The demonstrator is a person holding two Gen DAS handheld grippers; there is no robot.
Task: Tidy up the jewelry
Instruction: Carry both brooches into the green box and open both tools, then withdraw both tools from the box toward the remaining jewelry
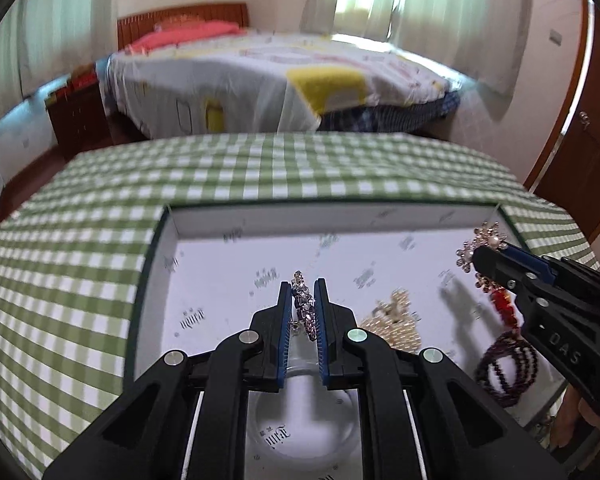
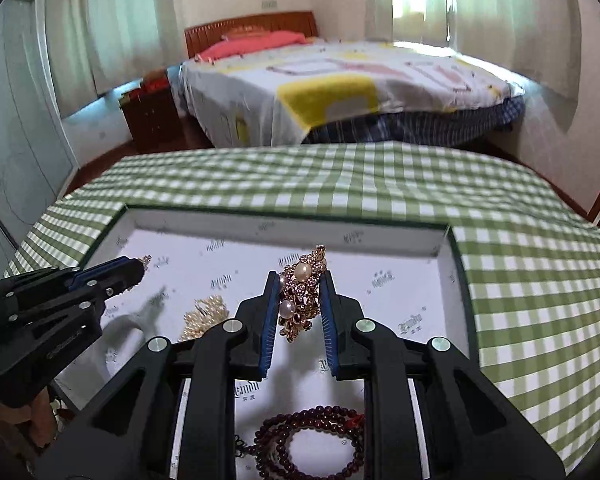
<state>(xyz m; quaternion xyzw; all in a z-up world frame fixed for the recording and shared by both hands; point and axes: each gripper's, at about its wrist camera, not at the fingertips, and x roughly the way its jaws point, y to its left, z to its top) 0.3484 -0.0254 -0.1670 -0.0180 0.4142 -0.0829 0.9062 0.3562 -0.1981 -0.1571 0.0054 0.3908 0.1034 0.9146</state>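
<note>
Left wrist view first: my left gripper (image 1: 304, 300) is clamped on a rhinestone piece (image 1: 303, 303), a narrow strip of clear and pinkish stones standing on edge between the blue pads, held above the shallow white box (image 1: 204, 216). That box sits on the green checked tablecloth (image 1: 80, 232), close to the near edge of the table.

Over on the right wrist view, my right gripper (image 2: 298, 300) is pinched shut on a gold brooch (image 2: 302, 294) with 3 pearls and dark red stones, also lifted off the box floor. From the left camera I can see that same brooch poking out past the right gripper's tip, near the box's far right corner.

Lying loose in the box: a gold beaded cluster (image 1: 392, 318) roughly in the middle, between the 2 grippers, and a coiled dark red bead bracelet (image 2: 312, 444) at the near side, right under my right gripper. A red tassel bit shows by the bracelet in the left view, but it's too blurry for me to say what it's attached to.
</note>
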